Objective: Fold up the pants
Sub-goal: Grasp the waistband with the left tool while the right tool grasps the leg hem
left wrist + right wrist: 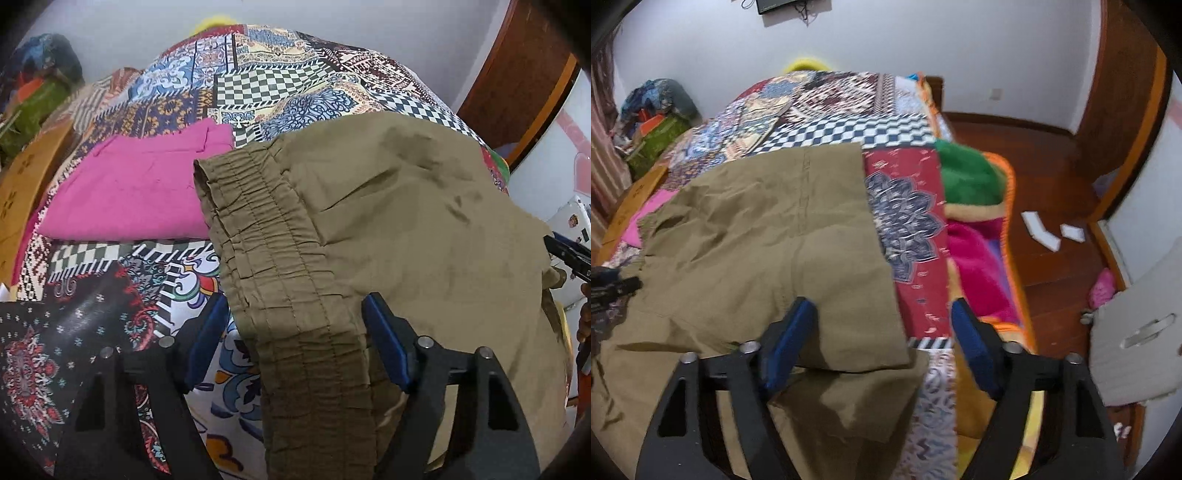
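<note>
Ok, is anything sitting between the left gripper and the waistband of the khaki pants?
Nothing visible. The left gripper is open with the pants' elastic waistband running straight between its fingers. The folded pink garment lies off to the side.

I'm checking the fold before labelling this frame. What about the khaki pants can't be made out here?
- Left wrist view: the pants' waistband runs off the bottom edge between the left claw's fingers.
- Right wrist view: the leg hems are motion-blurred, and the right claw partly covers them.
- Neither view shows how many layers are stacked.
</note>
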Available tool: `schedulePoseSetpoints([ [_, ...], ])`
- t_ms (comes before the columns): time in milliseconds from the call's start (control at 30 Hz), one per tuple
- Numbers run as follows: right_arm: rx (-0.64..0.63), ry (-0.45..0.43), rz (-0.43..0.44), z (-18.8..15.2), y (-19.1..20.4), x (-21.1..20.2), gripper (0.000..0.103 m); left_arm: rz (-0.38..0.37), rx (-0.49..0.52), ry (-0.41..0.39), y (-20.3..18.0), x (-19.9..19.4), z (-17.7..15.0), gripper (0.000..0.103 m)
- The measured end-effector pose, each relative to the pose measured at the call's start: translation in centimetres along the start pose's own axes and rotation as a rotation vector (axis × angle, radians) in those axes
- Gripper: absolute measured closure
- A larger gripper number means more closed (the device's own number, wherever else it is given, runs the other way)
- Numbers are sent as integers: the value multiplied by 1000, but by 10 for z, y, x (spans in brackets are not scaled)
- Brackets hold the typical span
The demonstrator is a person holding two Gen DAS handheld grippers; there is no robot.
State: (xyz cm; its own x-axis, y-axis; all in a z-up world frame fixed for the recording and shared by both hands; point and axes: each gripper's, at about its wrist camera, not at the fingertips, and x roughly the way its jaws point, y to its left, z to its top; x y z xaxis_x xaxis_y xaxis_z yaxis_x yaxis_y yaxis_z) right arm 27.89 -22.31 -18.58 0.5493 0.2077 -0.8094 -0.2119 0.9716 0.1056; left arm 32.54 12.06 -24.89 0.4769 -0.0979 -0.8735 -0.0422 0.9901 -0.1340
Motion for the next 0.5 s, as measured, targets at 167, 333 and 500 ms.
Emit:
schedulePoseSetpoints([
  [167,-1,8,73,2,1,1,76,11,4,-24,-1,-5,0,52],
  [333,-13,-18,62,8,2,1,88,36,8,-46,0,-10,-1,57],
  [500,-44,-32,64,20,10,8,90,85,-6,-52,8,-12,-1,58],
])
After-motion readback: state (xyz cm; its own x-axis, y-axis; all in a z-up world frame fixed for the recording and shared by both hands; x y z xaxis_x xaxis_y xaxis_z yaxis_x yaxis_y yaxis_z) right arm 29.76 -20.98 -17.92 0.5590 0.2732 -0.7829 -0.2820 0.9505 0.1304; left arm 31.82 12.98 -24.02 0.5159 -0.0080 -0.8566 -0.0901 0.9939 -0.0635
